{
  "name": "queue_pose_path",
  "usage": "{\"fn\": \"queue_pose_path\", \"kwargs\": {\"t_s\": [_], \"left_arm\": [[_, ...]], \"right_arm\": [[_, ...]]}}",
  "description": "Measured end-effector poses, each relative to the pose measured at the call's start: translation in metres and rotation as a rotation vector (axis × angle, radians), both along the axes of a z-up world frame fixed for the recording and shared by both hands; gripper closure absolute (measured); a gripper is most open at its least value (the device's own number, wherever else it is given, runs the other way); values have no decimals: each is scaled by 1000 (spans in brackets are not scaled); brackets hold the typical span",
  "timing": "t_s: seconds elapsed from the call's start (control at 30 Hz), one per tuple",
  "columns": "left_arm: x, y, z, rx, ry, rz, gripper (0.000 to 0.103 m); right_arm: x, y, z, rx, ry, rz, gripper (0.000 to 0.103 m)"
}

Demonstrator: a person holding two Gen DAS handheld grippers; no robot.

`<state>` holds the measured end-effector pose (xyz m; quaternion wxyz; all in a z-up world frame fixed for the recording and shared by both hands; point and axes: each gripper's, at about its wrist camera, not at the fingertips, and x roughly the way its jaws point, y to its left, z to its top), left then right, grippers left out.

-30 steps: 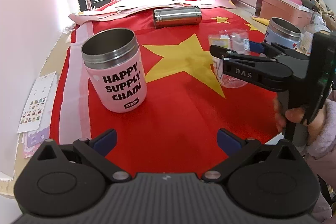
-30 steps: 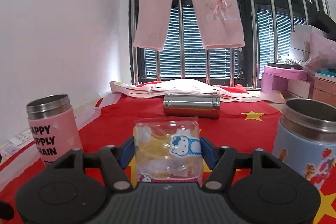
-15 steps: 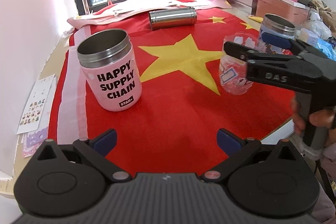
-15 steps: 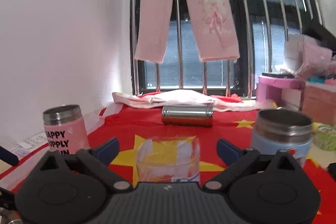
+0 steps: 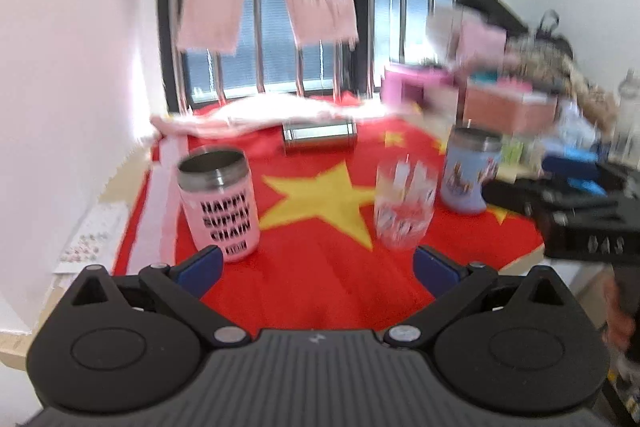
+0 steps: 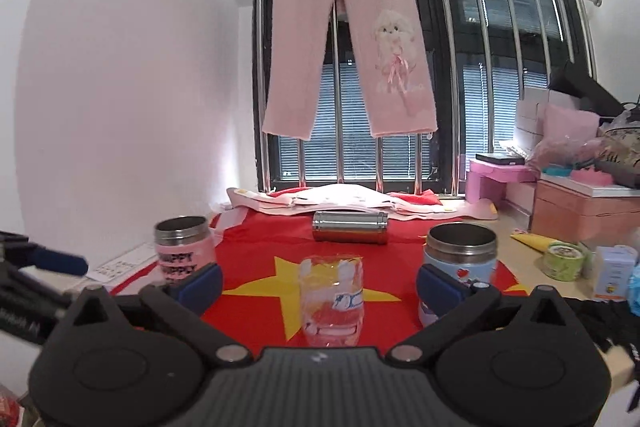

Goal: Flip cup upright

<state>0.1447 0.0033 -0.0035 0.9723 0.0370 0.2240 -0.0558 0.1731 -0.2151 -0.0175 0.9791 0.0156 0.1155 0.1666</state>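
A clear plastic cup (image 6: 333, 301) with cartoon stickers stands upright on the red flag cloth (image 6: 256, 259), mouth up. It also shows in the left wrist view (image 5: 404, 205), blurred. My right gripper (image 6: 318, 287) is open and empty, drawn back a little from the cup. My left gripper (image 5: 316, 267) is open and empty over the cloth's near part. The right gripper shows at the right edge of the left wrist view (image 5: 576, 211).
A pink steel mug (image 5: 218, 203) stands at the left, a blue steel mug (image 5: 470, 173) at the right. A steel flask (image 5: 319, 135) lies on its side at the back. Boxes and clutter (image 6: 580, 211) crowd the right side. A window with bars is behind.
My right gripper opened, let go of the clear cup and pulled back; the cup now stands alone on the cloth. My left gripper tilted up and back.
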Motion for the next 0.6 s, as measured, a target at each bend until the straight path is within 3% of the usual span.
{"fn": "queue_pose_path", "kwargs": {"t_s": [0.1, 0.43, 0.6], "left_arm": [[-31, -4, 9, -16, -88, 11, 0], [-128, -10, 29, -51, -258, 26, 0], [-150, -13, 32, -43, -322, 49, 0]], "right_arm": [[-28, -4, 9, 6, 3, -2, 0], [-117, -8, 35, 11, -47, -21, 0], [-139, -9, 43, 3, -81, -46, 0]]}}
